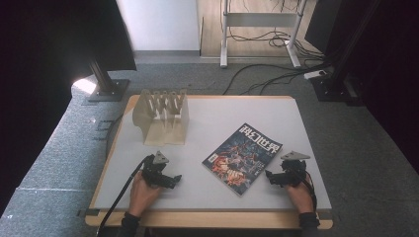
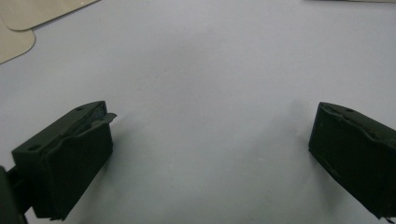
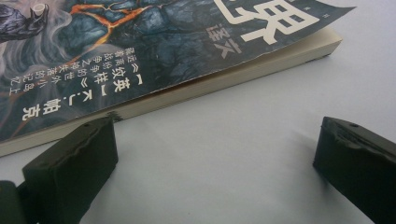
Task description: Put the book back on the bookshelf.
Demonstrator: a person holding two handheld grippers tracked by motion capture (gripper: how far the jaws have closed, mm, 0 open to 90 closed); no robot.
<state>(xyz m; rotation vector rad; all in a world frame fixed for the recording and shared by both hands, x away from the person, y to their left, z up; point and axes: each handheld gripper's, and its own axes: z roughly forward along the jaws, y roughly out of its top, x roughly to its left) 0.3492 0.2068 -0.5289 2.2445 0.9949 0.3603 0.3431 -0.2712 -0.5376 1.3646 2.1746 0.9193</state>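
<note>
A magazine (image 1: pixel 243 157) with a dark illustrated cover and white characters lies flat and askew on the grey table top (image 1: pixel 222 111). The right gripper (image 1: pixel 271 177) rests on the table just right of it, open. In the right gripper view the magazine (image 3: pixel 154 51) lies beyond the jaws, its page edge close to the left jaw, with only bare table between the jaws (image 3: pixel 215 158). The left gripper (image 1: pixel 174 179) rests on the table near the front left, open. Between its jaws (image 2: pixel 210 140) is only table surface.
A beige slotted rack (image 1: pixel 163 116) with several upright dividers stands at the back left of the table; its base corner (image 2: pixel 28 18) shows in the left gripper view. Cables and metal stand legs (image 1: pixel 257 39) lie on the floor beyond the table.
</note>
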